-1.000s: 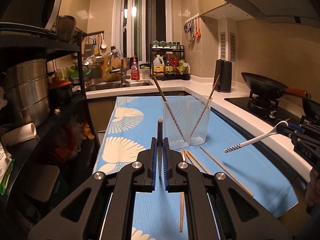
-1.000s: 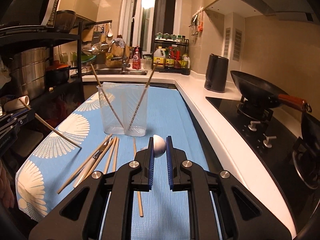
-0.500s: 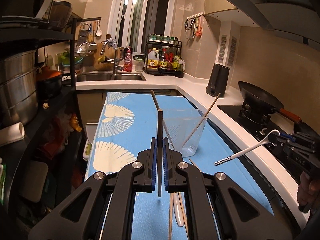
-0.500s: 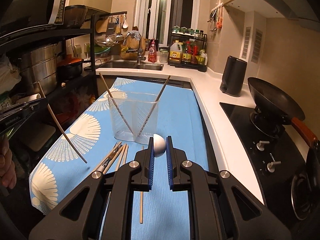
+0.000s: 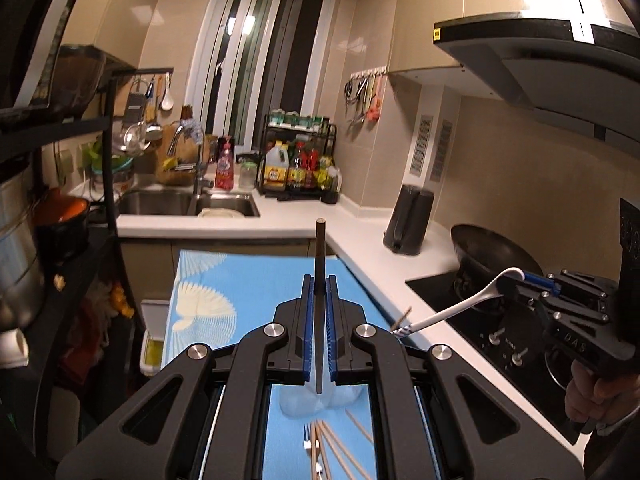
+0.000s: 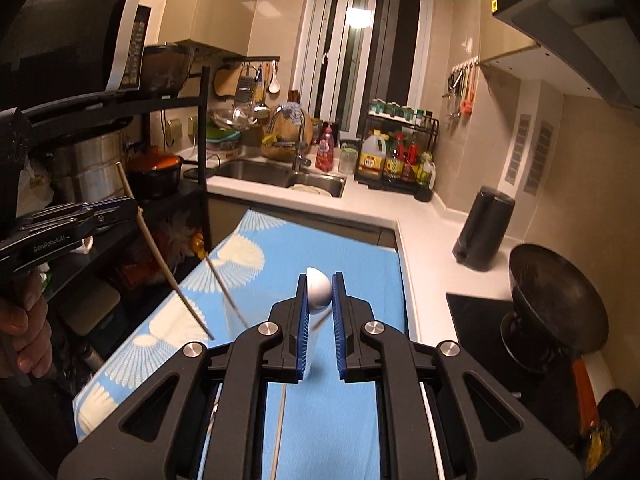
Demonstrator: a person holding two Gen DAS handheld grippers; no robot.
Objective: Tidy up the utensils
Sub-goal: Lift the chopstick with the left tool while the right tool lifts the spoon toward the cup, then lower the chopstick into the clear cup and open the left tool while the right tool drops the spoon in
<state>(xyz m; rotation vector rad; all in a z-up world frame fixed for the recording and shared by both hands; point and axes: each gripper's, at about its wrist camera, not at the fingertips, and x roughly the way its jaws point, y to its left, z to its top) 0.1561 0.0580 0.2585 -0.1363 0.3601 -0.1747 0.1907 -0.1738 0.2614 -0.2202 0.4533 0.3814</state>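
1. The left tool (image 5: 319,300) is clamped on a chopstick (image 5: 320,248) held upright.
2. The right tool (image 6: 320,300) pinches a white spoon (image 6: 319,290) by its bowl, handle slanting down.
3. The clear cup (image 5: 320,404) sits below both tools on the blue-clothed surface (image 5: 240,280), so each long utensil must drop in end-first.

text "DAS" | on right gripper (image 5: 516,286) body || text "GenRobot.AI" | on left gripper (image 6: 134,210) body
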